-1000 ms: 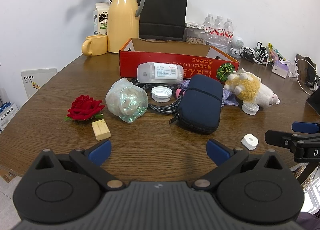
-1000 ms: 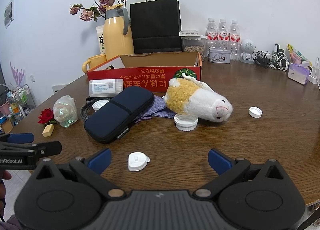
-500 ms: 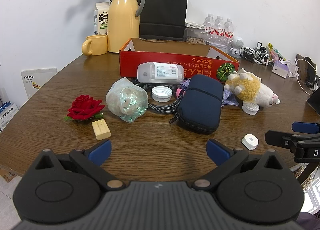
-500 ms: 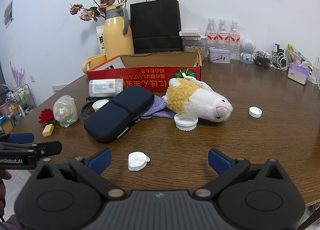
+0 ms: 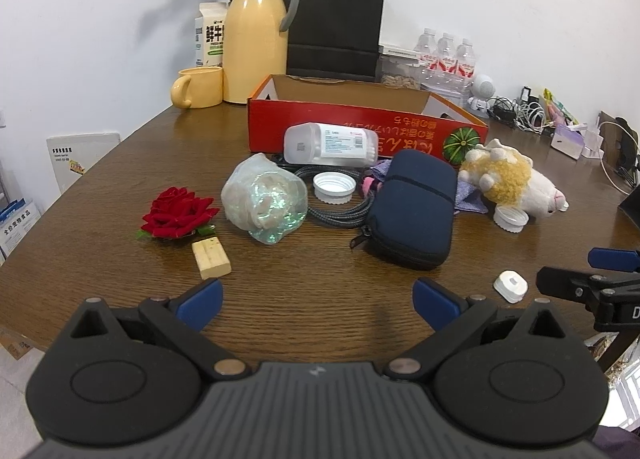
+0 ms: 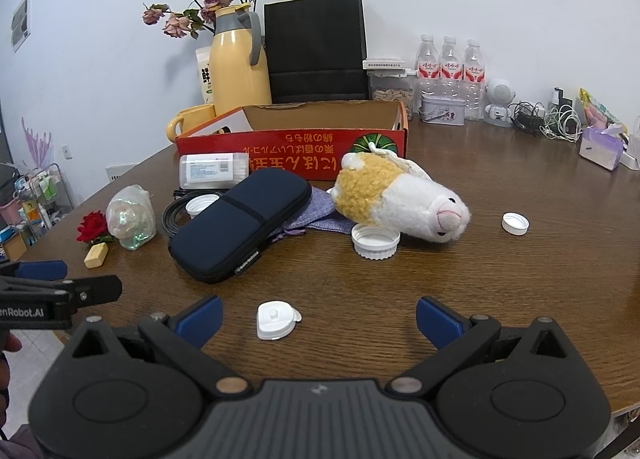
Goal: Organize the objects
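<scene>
Both grippers hover low over the near edge of the tabletop (image 5: 320, 299), fingers spread wide and holding nothing. The nearest loose thing is a small white plastic clip (image 6: 276, 319), lying flat just ahead of the right gripper (image 6: 318, 313) and slightly left of its midline; from the left gripper (image 5: 318, 301) it sits off to the right, so the right one looks the better placed. Beyond lie a soft navy zip pouch (image 6: 240, 227), its long axis running diagonally away to the right, a fuzzy yellow-and-white plush (image 6: 400, 203), ribbed white caps (image 6: 375, 242), an iridescent crinkled bag (image 5: 264, 199), a red fabric rose (image 5: 176, 213) and a pale wooden block (image 5: 211, 259). The open red cardboard box (image 6: 296, 149) stands behind them, a likely place to put them.
</scene>
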